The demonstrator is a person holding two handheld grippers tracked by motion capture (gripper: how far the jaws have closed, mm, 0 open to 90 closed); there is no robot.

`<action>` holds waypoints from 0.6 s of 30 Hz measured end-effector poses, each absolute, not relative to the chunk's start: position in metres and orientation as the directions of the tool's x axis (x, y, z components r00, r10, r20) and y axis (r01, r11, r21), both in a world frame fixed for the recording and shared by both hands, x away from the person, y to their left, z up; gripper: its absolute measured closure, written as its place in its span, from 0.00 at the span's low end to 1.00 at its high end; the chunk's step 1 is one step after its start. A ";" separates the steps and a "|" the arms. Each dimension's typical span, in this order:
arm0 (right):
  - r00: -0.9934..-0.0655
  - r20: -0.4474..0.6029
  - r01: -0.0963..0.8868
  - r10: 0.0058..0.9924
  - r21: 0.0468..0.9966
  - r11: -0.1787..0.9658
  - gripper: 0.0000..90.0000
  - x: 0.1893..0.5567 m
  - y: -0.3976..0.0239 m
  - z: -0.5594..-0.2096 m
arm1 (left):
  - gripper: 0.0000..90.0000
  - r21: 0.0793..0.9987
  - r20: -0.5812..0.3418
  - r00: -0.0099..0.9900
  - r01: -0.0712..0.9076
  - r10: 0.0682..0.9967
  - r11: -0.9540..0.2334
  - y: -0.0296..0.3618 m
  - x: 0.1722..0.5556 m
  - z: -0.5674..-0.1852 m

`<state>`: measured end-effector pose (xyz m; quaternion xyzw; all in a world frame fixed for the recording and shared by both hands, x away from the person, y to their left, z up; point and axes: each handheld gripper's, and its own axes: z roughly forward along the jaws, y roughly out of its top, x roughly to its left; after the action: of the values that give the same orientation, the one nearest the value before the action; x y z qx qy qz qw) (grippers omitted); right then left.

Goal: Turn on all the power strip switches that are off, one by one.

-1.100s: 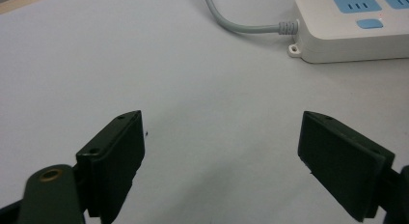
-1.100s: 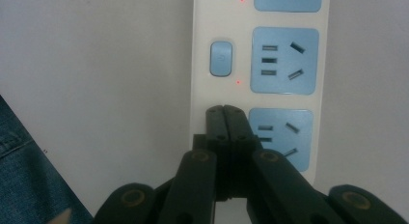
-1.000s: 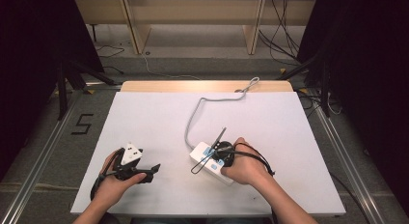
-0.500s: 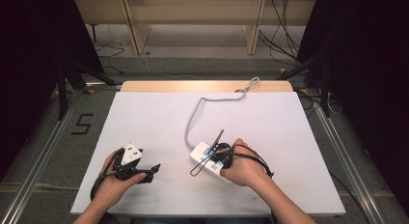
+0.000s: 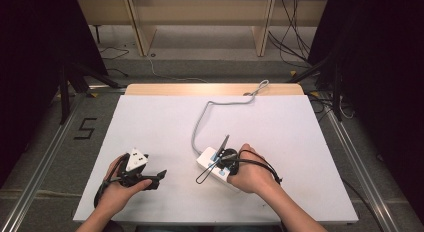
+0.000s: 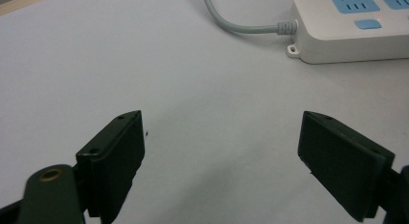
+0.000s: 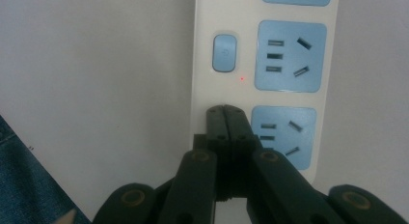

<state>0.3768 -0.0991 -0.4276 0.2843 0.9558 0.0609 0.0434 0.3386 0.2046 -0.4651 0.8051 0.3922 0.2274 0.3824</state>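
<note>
A white power strip with blue sockets lies on the white table, right of centre near the front. Its grey cable runs to the back edge. My right gripper is over the strip, held in a hand. In the right gripper view the right gripper is shut with nothing between its jaws, its tips on the strip's white face beside a socket and just below a blue switch and a red light. My left gripper rests open at the front left, and its own view shows the left gripper wide open, pointing toward the strip's cable end.
The white table sheet has bare room at the left, the back and the far right. A wooden strip edges the table's back. Metal rails run along the floor on both sides.
</note>
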 end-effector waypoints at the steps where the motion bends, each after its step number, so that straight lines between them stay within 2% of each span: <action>1: -0.835 -0.048 0.537 0.548 0.140 0.832 1.00 0.377 -0.099 -0.428 | 0.18 0.794 0.066 0.589 0.458 0.805 -0.400 0.205 0.339 -0.465; 18: -0.835 -0.038 0.540 0.549 0.137 0.830 1.00 0.378 -0.100 -0.428 | 0.18 0.796 0.063 0.590 0.458 0.805 -0.397 0.204 0.339 -0.466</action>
<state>0.3781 -0.1003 -0.4284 0.2849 0.9559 0.0605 0.0378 0.3389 0.2040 -0.4656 0.8046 0.3923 0.2262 0.3841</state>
